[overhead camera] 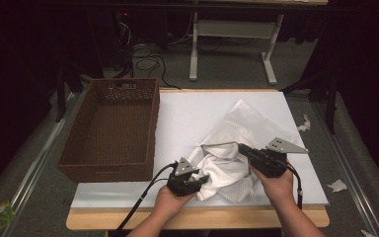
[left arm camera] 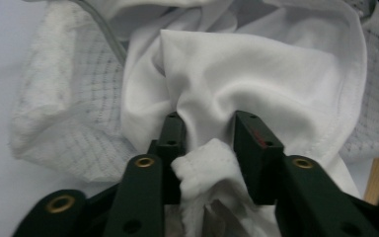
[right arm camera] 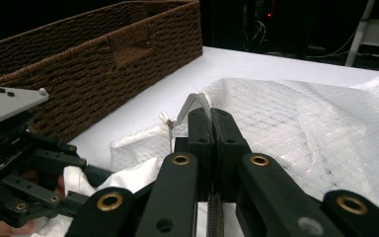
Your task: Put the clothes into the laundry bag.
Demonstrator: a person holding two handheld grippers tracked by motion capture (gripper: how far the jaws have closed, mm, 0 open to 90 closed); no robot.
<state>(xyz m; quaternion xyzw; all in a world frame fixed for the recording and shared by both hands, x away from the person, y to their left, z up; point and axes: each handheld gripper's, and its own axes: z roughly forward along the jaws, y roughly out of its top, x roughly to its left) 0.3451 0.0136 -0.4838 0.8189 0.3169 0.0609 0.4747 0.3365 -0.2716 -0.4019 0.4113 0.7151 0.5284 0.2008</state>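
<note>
Left claw (left arm camera: 205, 131) bunches white garment (left arm camera: 256, 74) between its pads; right claw (right arm camera: 210, 118) clenches the mesh bag's zipper edge (right arm camera: 190, 106) — shallow bite, so cloth may slip free, lower centre.

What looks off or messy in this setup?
White paper scraps lie scattered on the grey floor right of the table. The white cloth garment spills crumpled from the white mesh zip bag. The brown woven basket sits squarely on the table's left.
</note>
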